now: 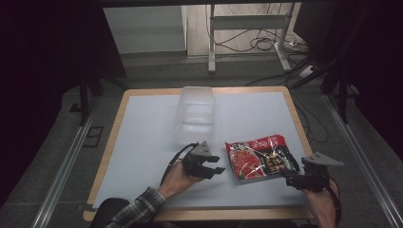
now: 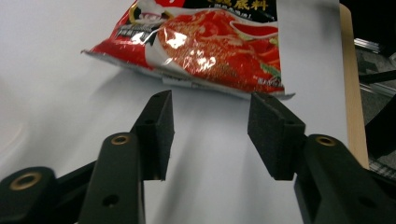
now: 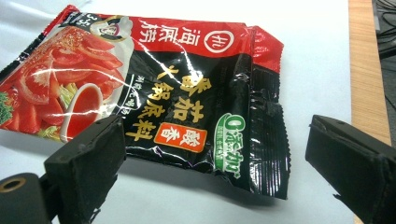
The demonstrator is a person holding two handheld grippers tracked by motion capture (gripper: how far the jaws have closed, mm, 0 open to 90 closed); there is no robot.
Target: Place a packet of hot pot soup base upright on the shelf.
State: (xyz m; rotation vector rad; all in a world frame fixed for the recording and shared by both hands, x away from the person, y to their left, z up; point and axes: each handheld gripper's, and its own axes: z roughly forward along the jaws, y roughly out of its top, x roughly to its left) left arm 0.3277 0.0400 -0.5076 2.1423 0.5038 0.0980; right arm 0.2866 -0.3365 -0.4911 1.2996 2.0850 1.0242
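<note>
A red and black sauce packet (image 1: 261, 156) lies flat on the white table sheet (image 1: 142, 133), right of centre near the front. My left gripper (image 1: 217, 165) sits just left of it and points at its red end (image 2: 210, 51). Its jaws (image 2: 210, 112) stand apart with nothing between them. My right gripper (image 1: 289, 179) is at the packet's right front corner. In the right gripper view the jaws (image 3: 215, 140) are wide open, and the black crimped end of the packet (image 3: 177, 84) lies just ahead of them, untouched by the pads (image 3: 88, 158).
A clear plastic container (image 1: 195, 114) stands behind the left gripper, mid-table. The wooden table edge (image 1: 297, 123) runs close to the packet's right side. Beyond the table are a metal frame and cables on the floor.
</note>
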